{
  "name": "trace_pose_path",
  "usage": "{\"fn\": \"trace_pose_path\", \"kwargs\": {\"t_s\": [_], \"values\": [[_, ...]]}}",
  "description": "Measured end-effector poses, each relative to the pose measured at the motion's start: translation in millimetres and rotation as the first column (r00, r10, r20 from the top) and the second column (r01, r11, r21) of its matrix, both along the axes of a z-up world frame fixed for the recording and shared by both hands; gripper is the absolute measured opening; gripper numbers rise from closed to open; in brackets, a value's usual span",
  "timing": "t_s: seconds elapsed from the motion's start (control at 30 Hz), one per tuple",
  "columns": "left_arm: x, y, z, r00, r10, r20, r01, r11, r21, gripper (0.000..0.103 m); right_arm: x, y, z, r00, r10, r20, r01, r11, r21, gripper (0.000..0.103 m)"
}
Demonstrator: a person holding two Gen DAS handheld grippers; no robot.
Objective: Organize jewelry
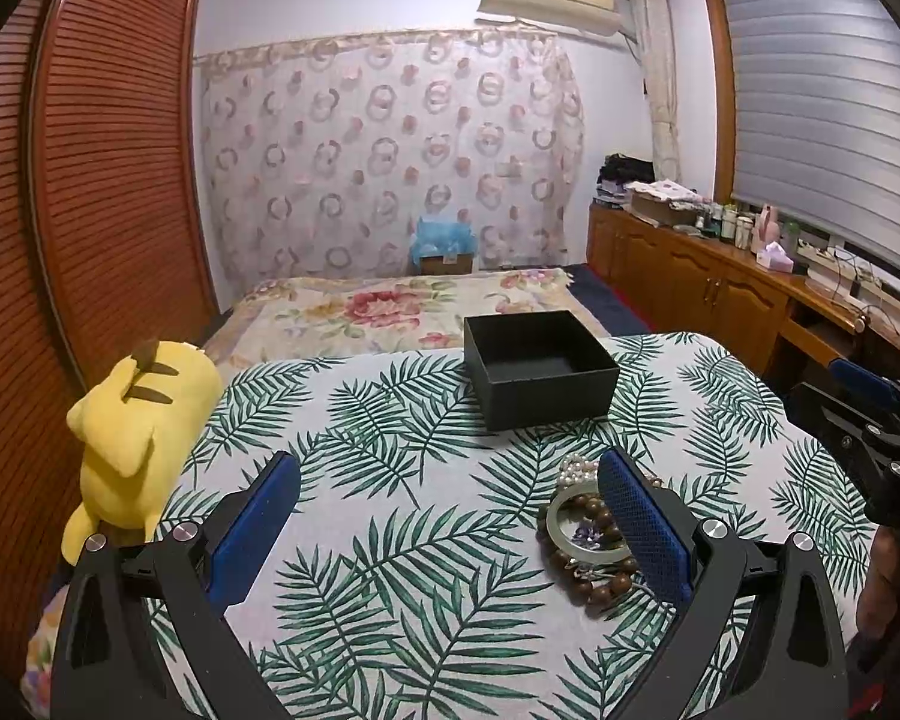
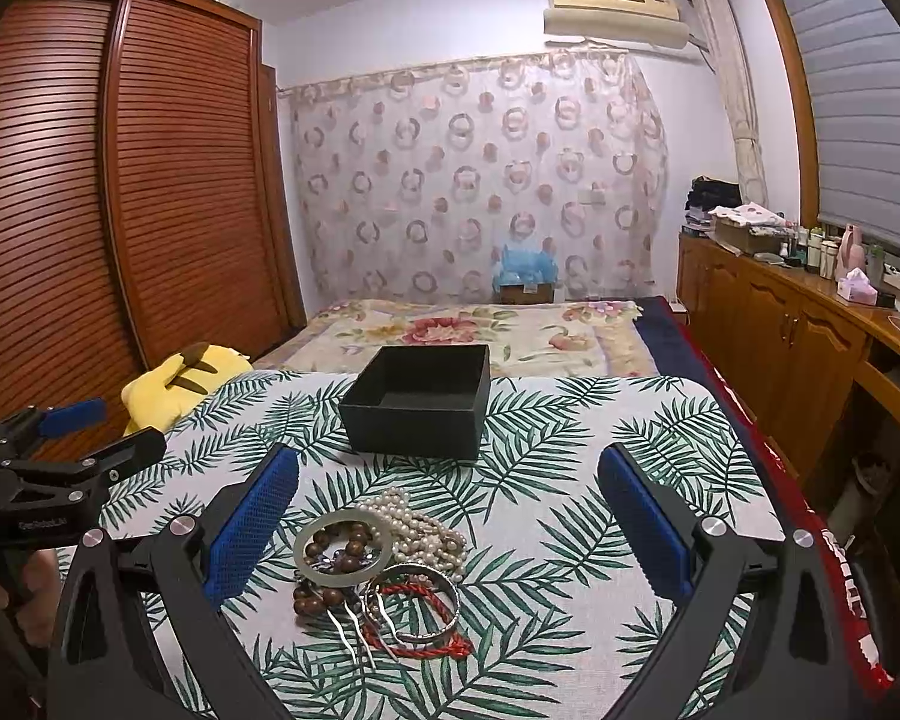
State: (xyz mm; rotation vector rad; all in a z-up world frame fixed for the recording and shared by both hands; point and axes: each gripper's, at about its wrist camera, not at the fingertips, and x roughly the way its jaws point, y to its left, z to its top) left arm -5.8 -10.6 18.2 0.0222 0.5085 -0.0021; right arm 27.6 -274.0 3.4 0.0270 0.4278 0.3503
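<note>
A pile of jewelry lies on the leaf-print cloth point(image 2: 570, 510): a pale jade bangle point(image 2: 342, 547) over brown wooden beads point(image 2: 321, 597), a pearl string point(image 2: 417, 525), a silver bangle point(image 2: 414, 603), a red cord point(image 2: 432, 648) and a metal hairpin point(image 2: 345, 630). An open, empty black box point(image 2: 417, 402) stands behind the pile. My right gripper point(image 2: 447, 501) is open and empty above the pile. My left gripper point(image 1: 450, 504) is open and empty, with the jade bangle point(image 1: 582, 531), beads point(image 1: 606, 585) and pearls point(image 1: 576, 468) by its right finger. The box point(image 1: 540, 369) stands ahead.
A yellow plush toy point(image 1: 132, 438) lies at the cloth's left edge. A louvred wooden wardrobe point(image 1: 90, 180) stands to the left. A floral bedspread point(image 2: 480, 330) lies beyond the box. A wooden sideboard point(image 2: 810, 324) with bottles runs along the right wall.
</note>
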Motion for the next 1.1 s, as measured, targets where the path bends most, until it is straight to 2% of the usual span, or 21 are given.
{"fn": "trace_pose_path", "kwargs": {"t_s": [1.1], "values": [[-3.2, 0.2, -1.3, 1.0, 0.002, 0.004, -0.002, 1.0, -0.001, 0.096, -1.3, -0.6, 1.6, 1.0, 0.001, 0.005, -0.001, 1.0, 0.004, 0.101]]}}
